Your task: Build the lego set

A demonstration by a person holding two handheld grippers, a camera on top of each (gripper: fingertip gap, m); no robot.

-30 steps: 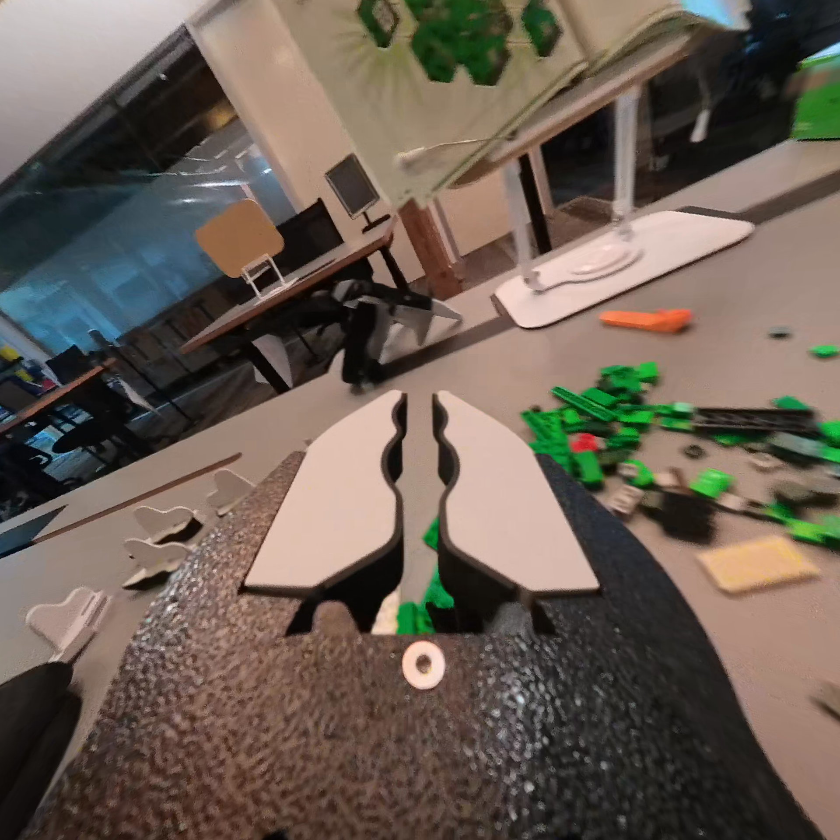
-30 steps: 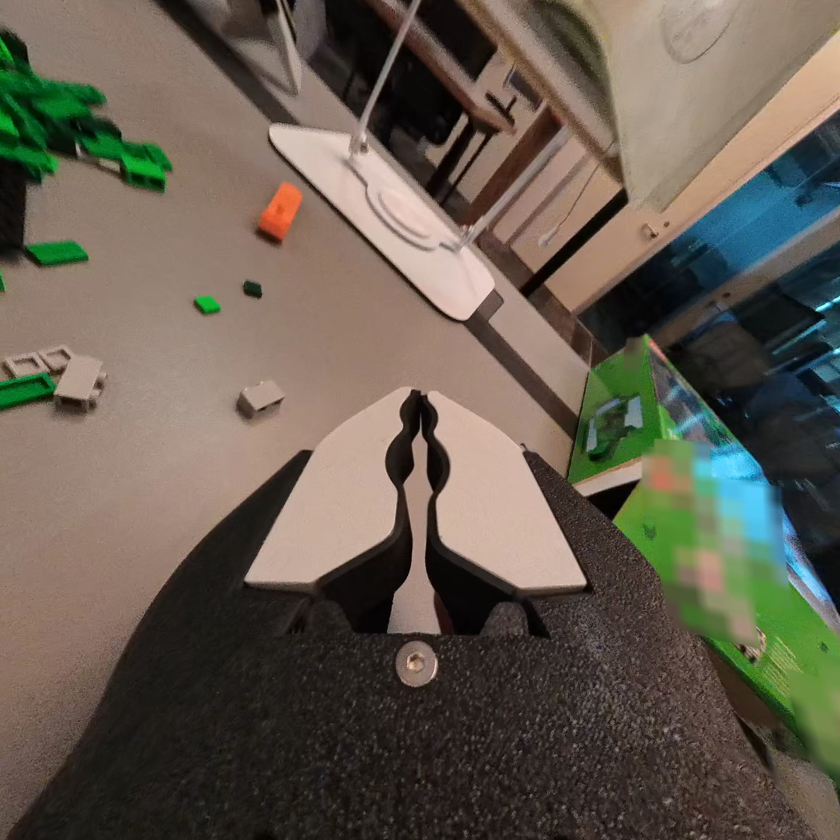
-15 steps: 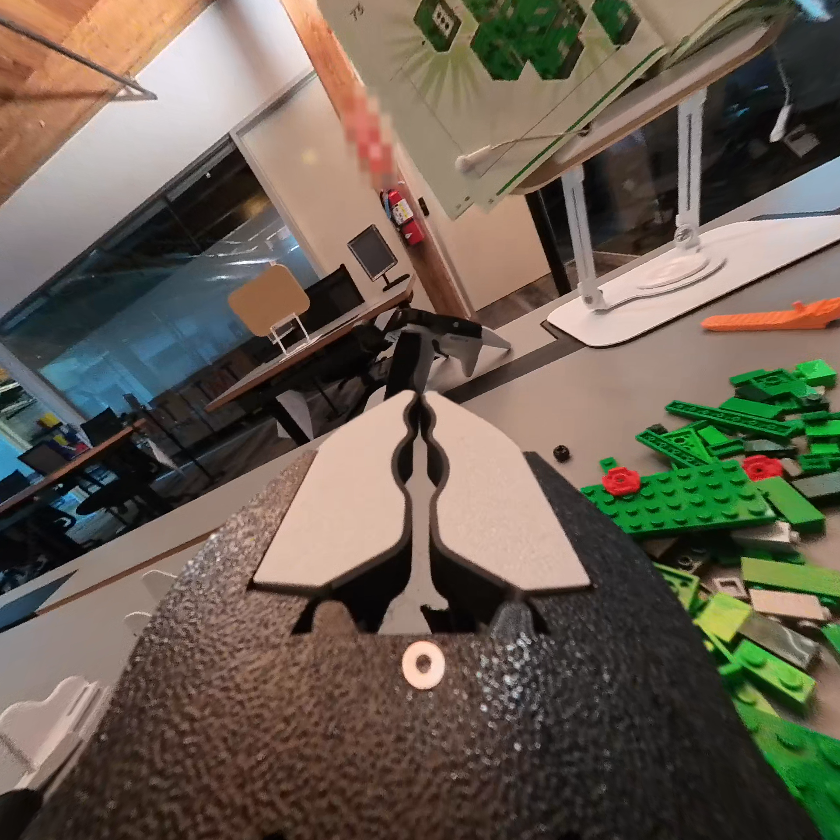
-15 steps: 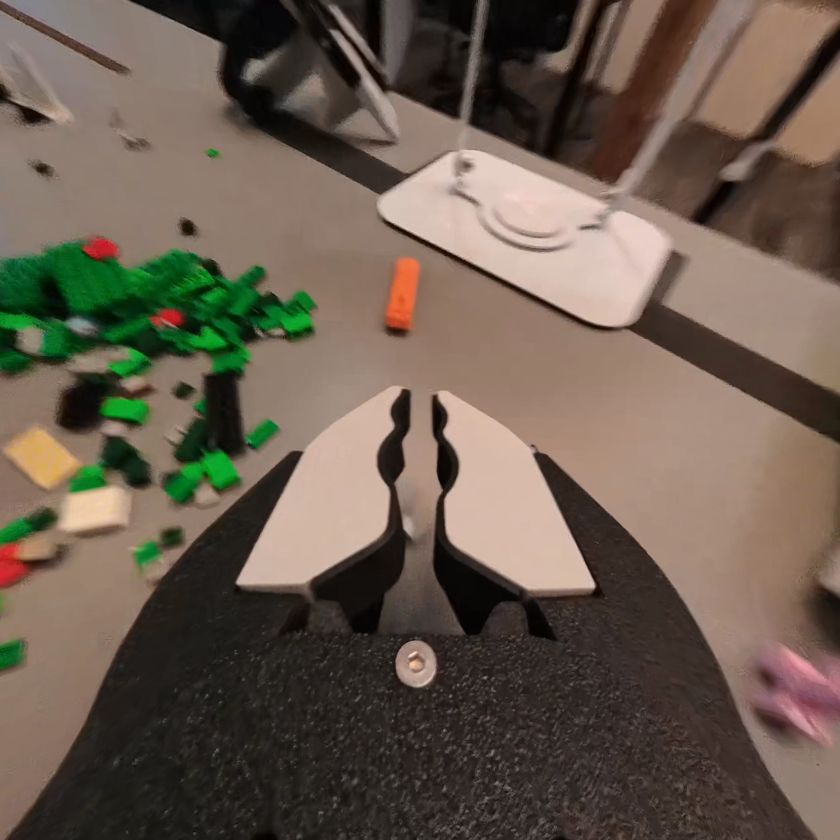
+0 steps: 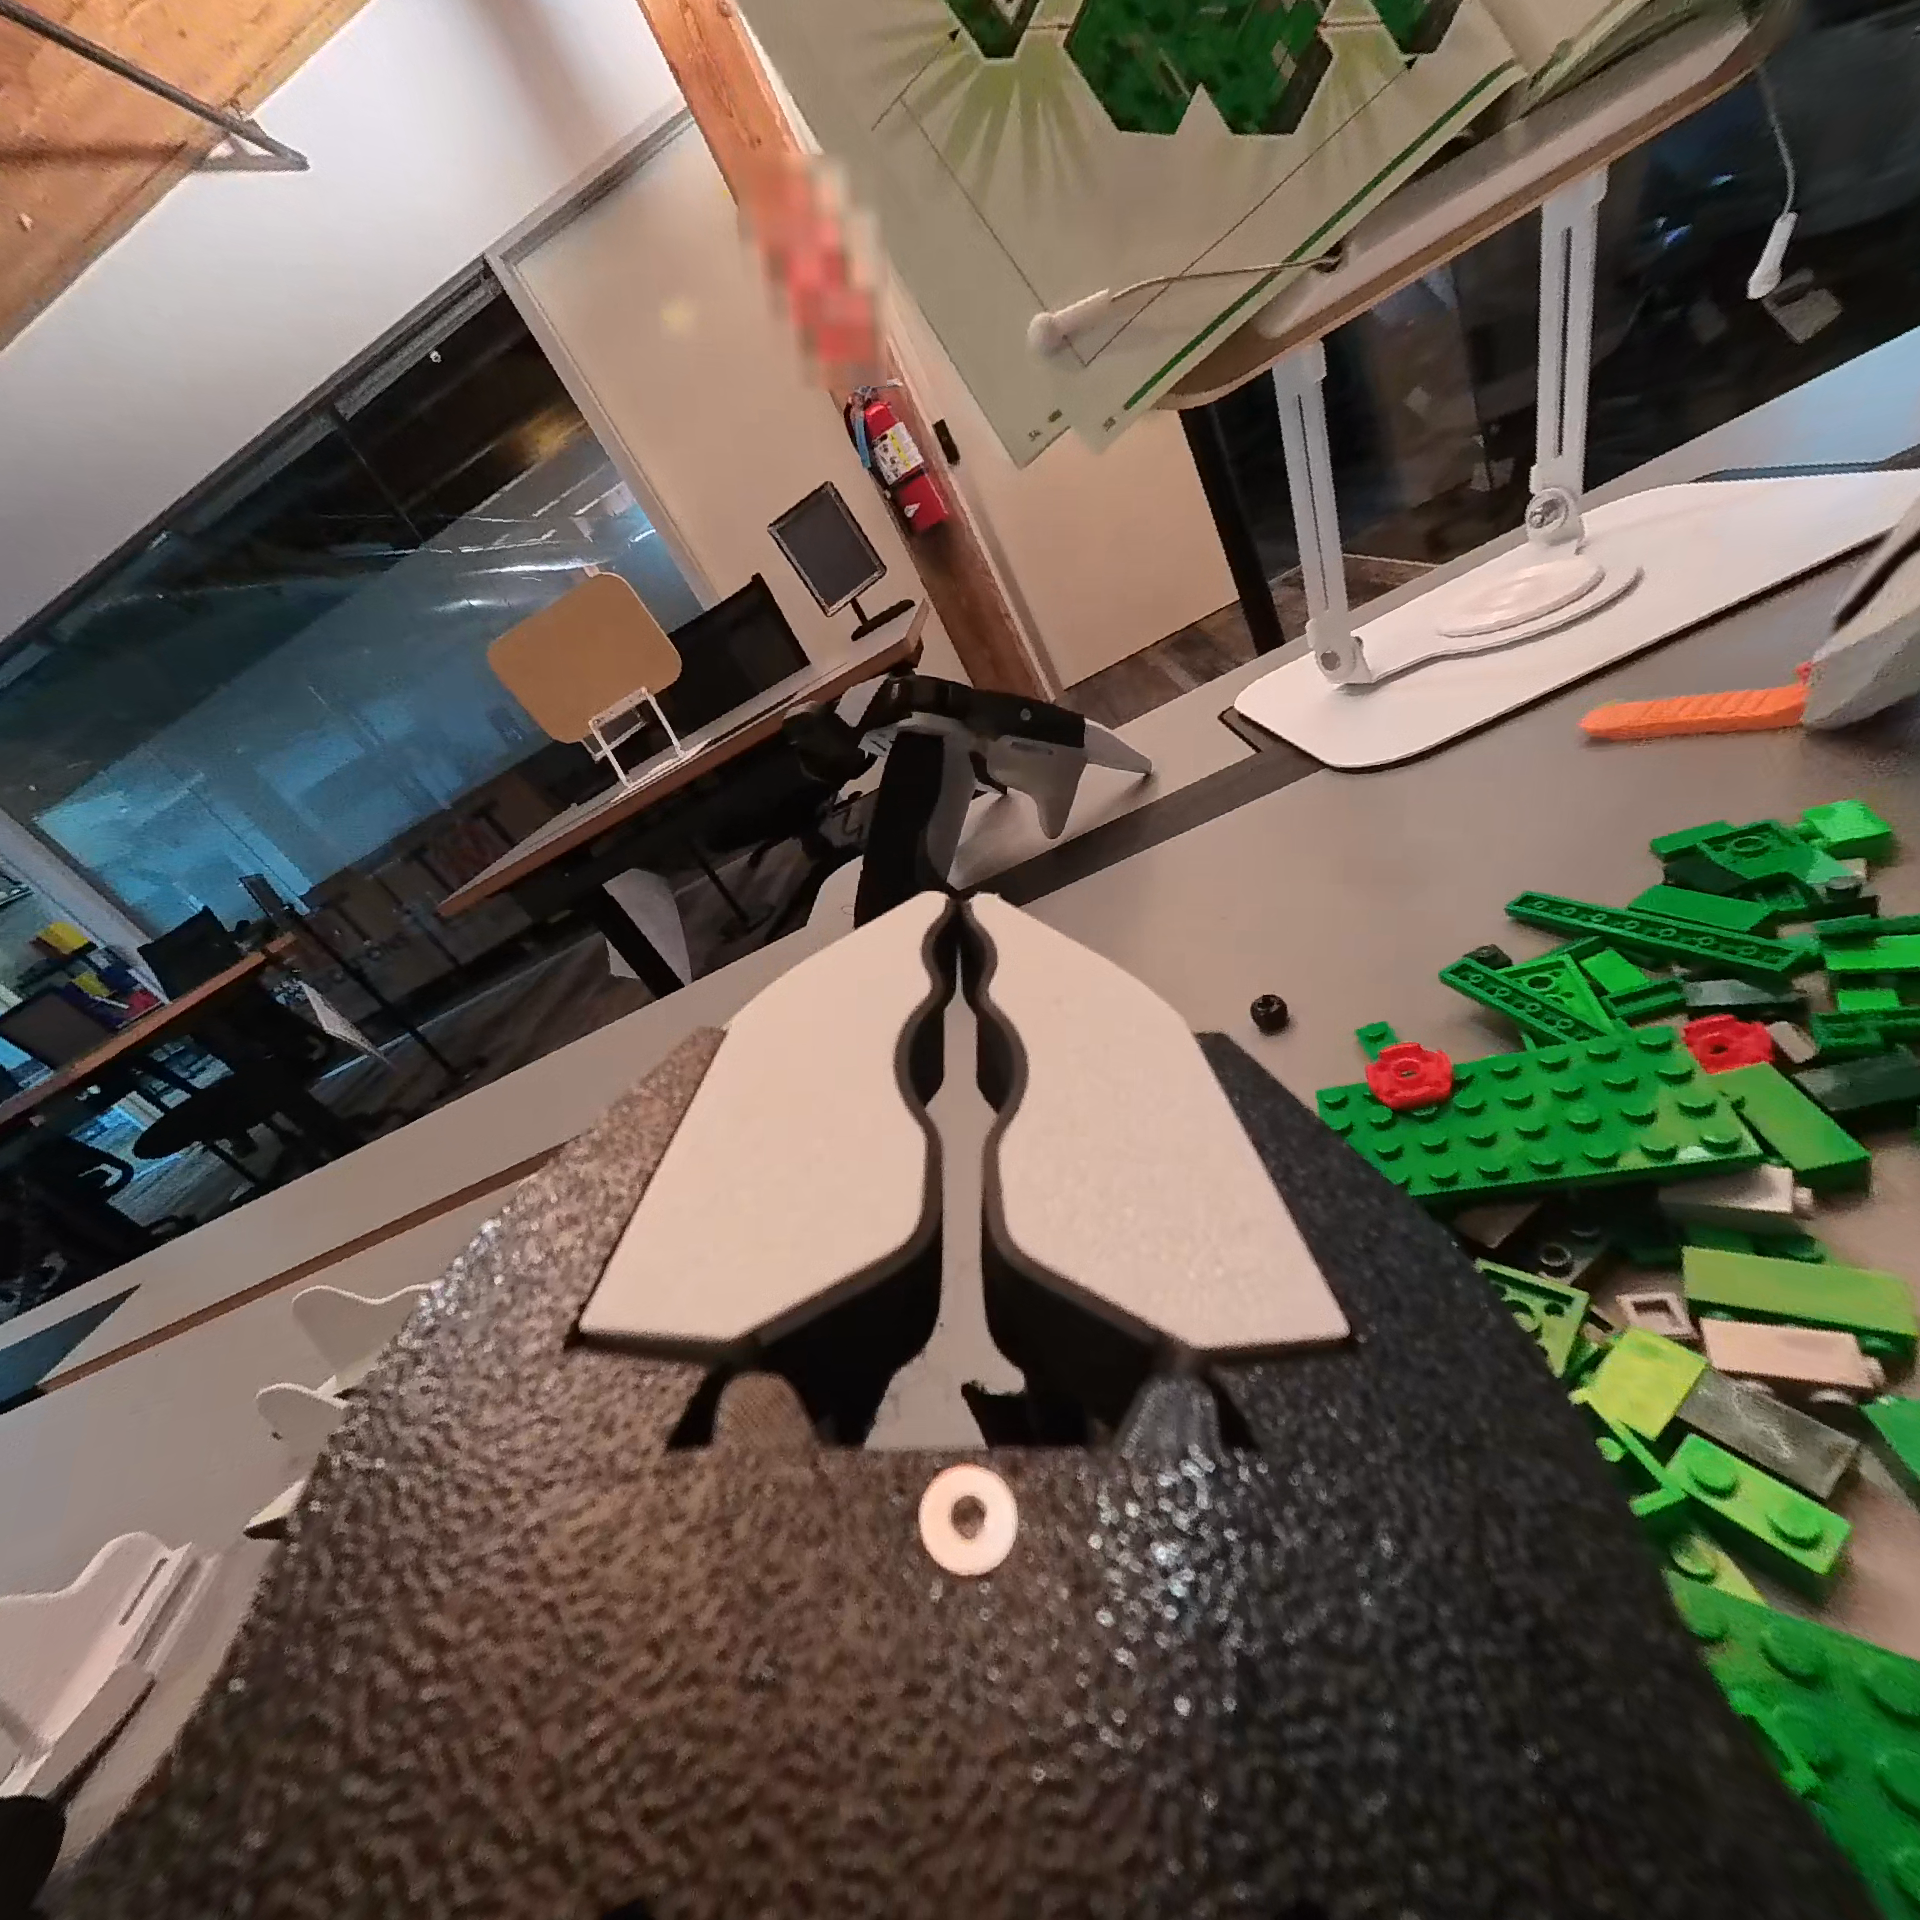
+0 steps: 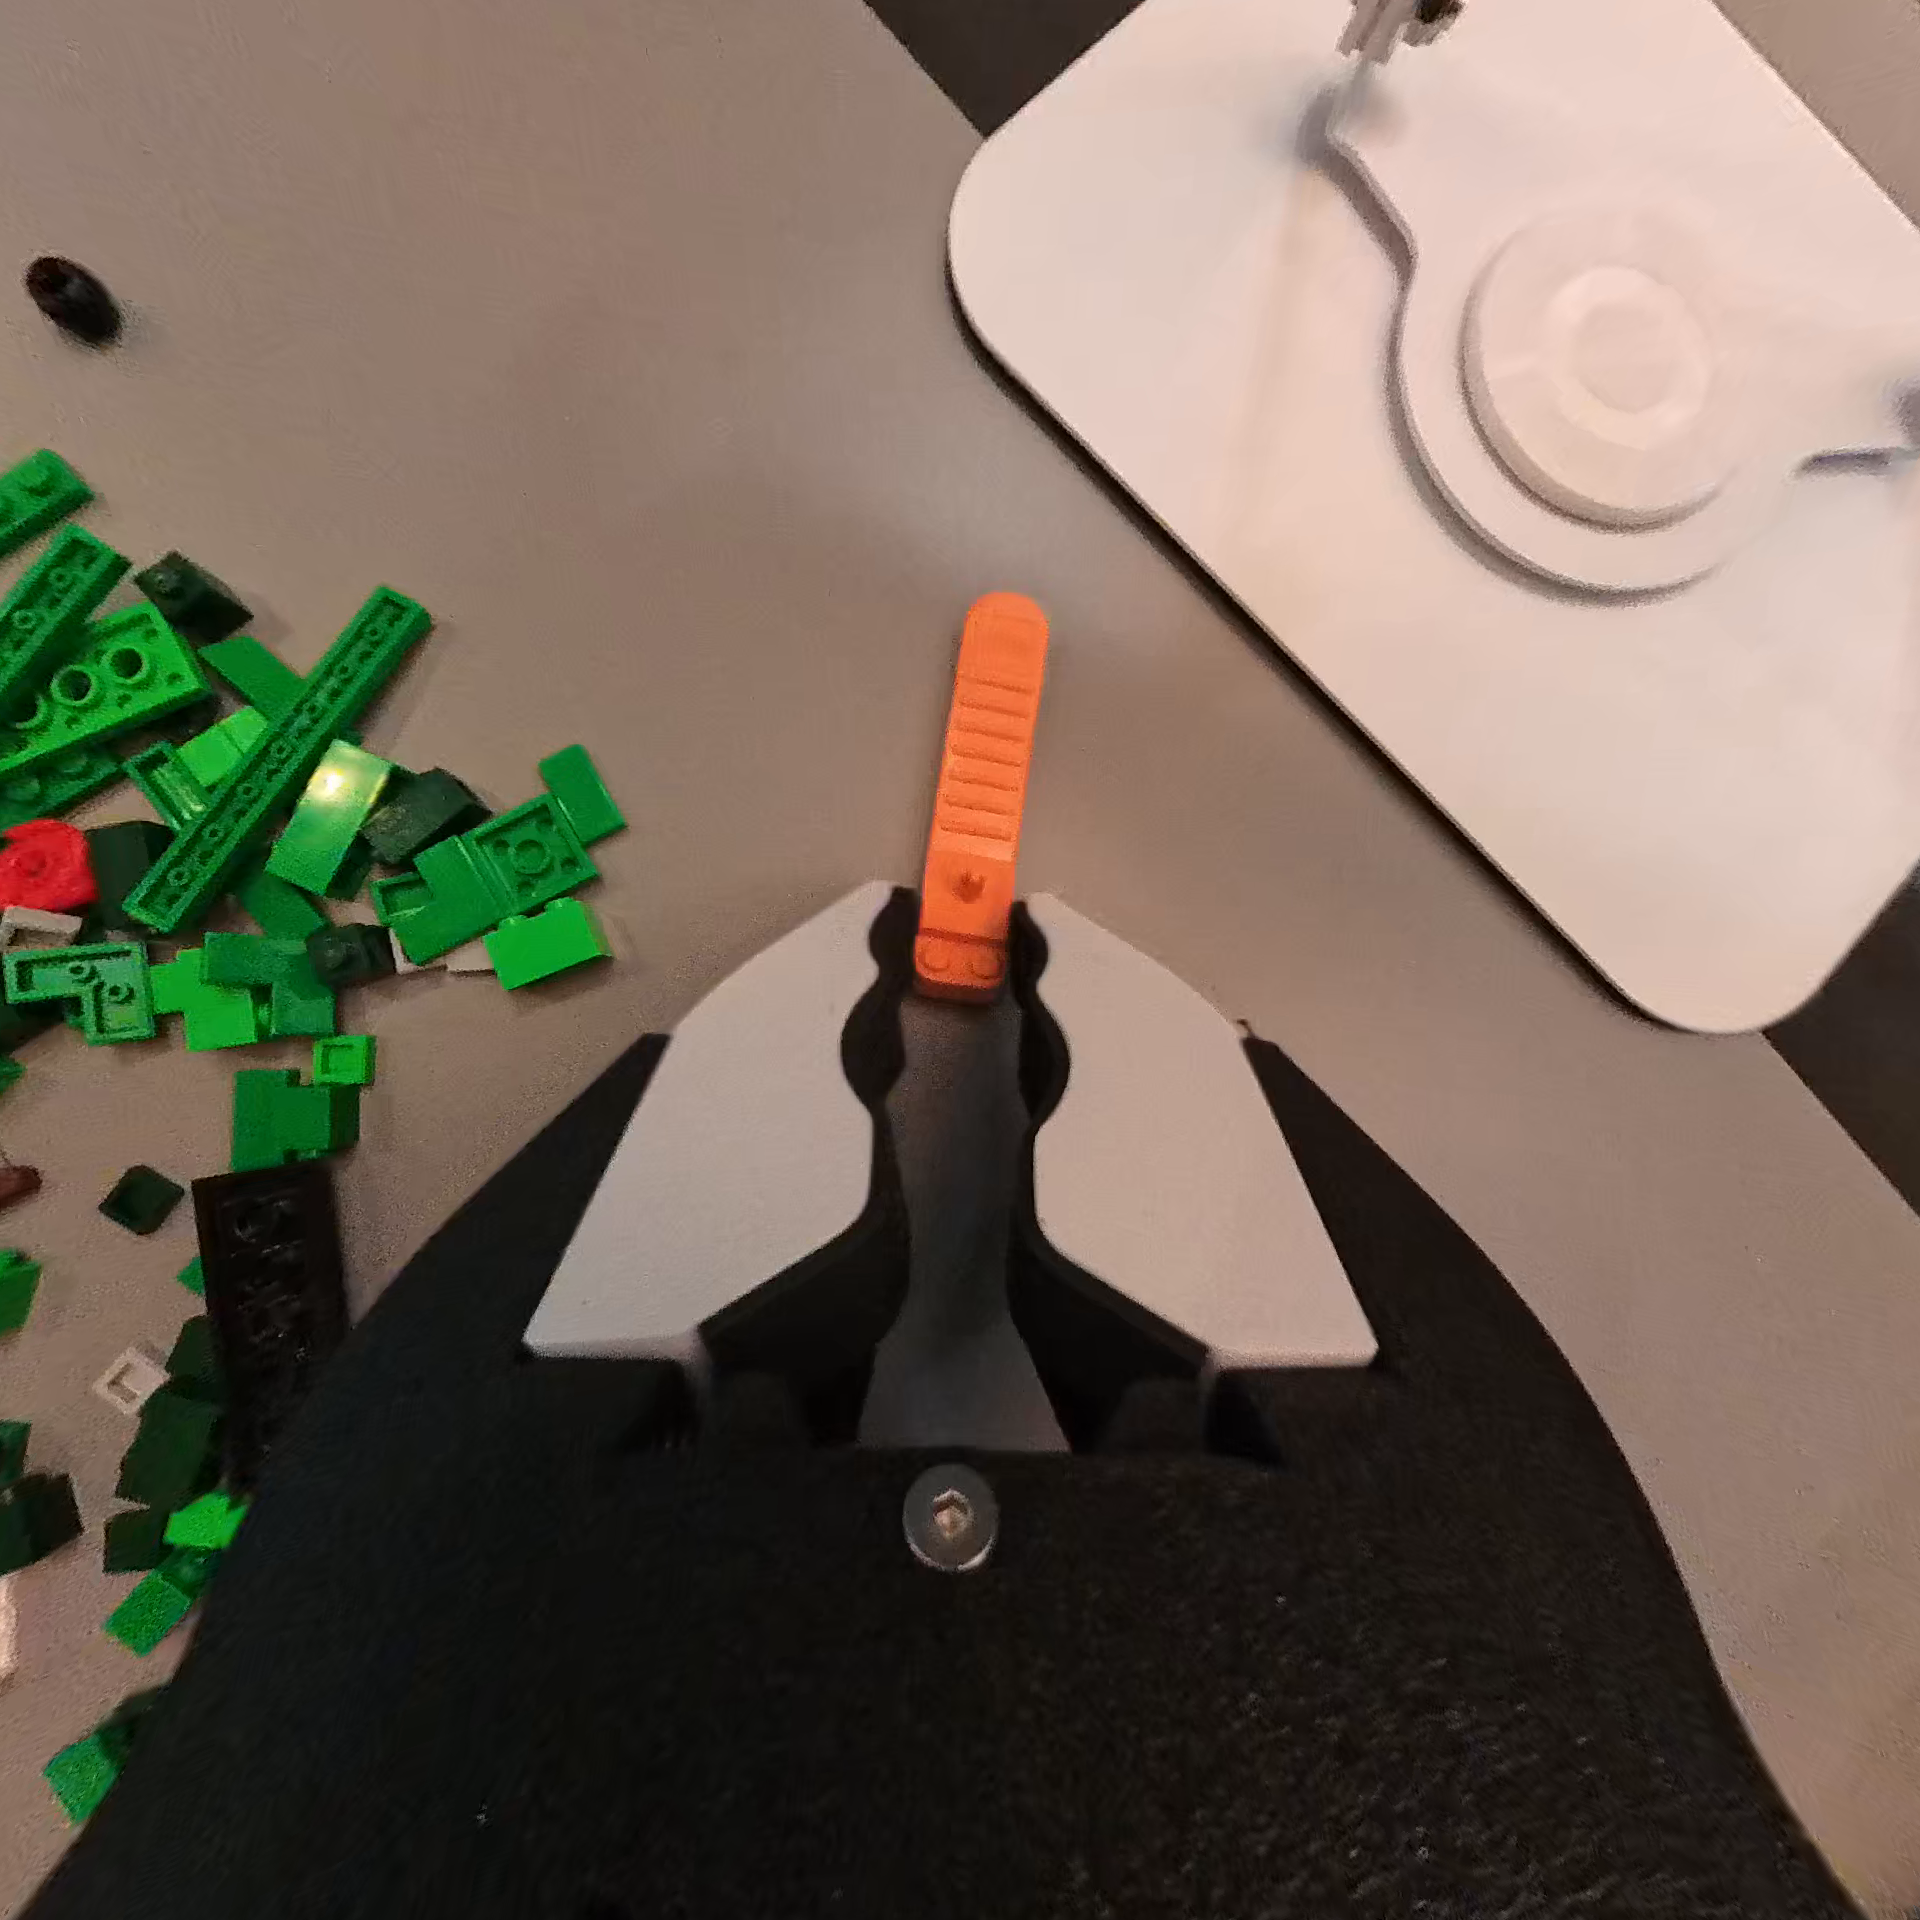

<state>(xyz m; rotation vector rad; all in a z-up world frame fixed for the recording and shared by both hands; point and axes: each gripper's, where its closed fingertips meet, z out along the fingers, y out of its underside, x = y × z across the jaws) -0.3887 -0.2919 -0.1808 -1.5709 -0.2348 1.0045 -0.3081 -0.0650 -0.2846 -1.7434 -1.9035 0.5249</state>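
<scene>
Starting at the left, the left tool (image 5: 958, 920) hangs above the grey tabletop (image 5: 1143, 883), its tips pinched together with nothing between them. Just to its right lies the heap of green bricks (image 5: 1704, 1174), a big green plate (image 5: 1538, 1117) on top with a red flower piece (image 5: 1408, 1073) at its corner, and a small black stud (image 5: 1269, 1009) sitting apart. Across to the right tool (image 6: 958, 914): narrow gap, tips straddling the near end of the orange brick separator (image 6: 982, 790), which lies flat on the tabletop; whether the pads actually touch it, I cannot tell. Farther right sits the white stand base (image 6: 1455, 520), near the separator.
</scene>
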